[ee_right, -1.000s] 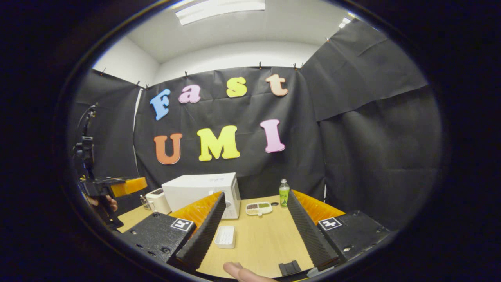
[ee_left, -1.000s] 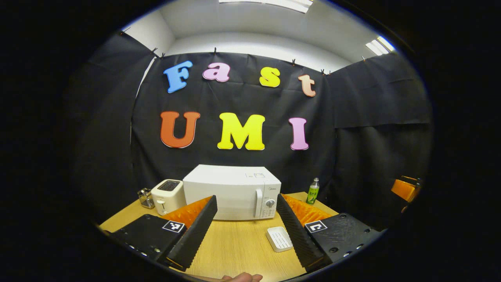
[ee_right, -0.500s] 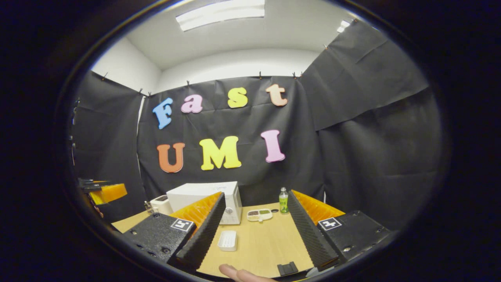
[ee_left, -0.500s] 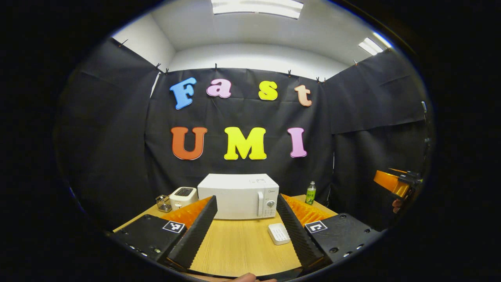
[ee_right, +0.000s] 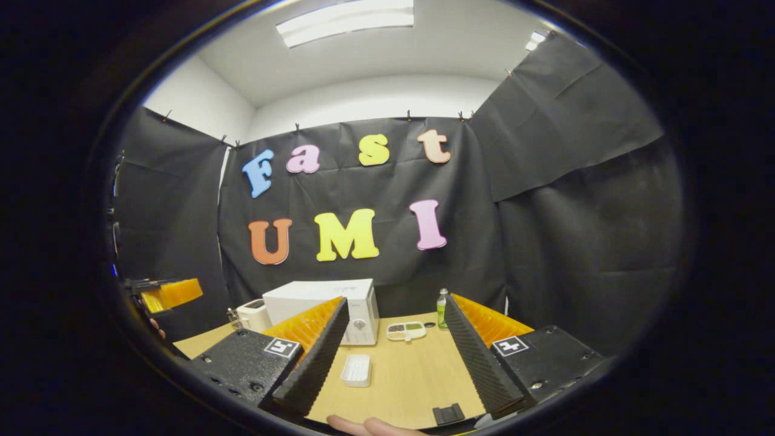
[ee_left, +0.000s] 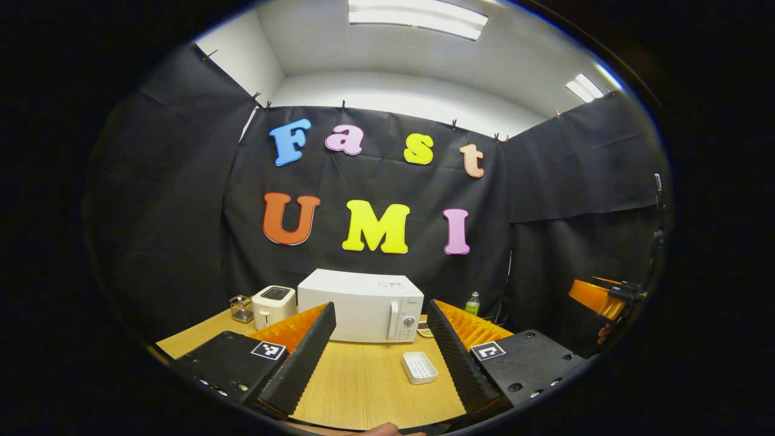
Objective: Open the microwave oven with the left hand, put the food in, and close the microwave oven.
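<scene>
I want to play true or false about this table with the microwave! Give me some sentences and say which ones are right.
1. The microwave door is shut. True.
2. The toaster stands on the microwave's control-knob side. False: it stands at the opposite end.
3. The left tongs are open and hold nothing. True.
4. The food tray is inside the microwave. False: it lies on the table, beside the microwave.
5. The green bottle stands upright near the food tray. True.
6. The right tongs grip the white dish. False: the dish lies on the table, and they are open.
</scene>
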Tool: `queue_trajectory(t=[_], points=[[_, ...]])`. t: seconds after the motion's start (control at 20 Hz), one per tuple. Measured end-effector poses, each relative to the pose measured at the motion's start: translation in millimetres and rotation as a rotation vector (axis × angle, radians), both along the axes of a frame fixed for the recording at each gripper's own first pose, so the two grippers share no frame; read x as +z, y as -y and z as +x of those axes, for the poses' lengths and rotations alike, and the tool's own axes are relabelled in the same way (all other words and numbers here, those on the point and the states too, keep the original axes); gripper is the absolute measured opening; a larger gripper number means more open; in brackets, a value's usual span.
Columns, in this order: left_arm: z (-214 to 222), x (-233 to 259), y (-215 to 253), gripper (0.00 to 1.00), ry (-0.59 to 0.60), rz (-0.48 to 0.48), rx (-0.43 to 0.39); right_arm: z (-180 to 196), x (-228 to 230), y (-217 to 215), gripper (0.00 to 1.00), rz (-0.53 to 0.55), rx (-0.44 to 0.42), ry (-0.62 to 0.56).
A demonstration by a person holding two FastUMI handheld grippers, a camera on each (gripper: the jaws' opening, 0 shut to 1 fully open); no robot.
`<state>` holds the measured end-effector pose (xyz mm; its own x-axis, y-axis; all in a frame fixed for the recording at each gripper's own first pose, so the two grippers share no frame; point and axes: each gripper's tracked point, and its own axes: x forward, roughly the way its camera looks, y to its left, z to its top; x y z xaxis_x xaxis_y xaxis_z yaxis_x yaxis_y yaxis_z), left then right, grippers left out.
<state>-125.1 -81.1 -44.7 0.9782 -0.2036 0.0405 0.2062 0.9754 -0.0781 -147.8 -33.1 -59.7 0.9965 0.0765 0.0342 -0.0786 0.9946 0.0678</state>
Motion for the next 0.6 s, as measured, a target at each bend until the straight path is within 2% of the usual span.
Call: queue_trajectory(t=[0.35, 0.4, 0.6], points=[[6, -15, 1, 0.95, -0.014, 0.054, 0.019, 0, -4, 0, 0.9, 0.001, 0.004, 0.001], [4, -14, 1, 0.95, -0.011, 0.054, 0.021, 0, -4, -1, 1.0, 0.002, 0.007, 0.003], [4, -16, -2, 0.95, -0.007, 0.044, 0.03, -2, -1, -1, 1.0, 0.006, 0.015, 0.026]])
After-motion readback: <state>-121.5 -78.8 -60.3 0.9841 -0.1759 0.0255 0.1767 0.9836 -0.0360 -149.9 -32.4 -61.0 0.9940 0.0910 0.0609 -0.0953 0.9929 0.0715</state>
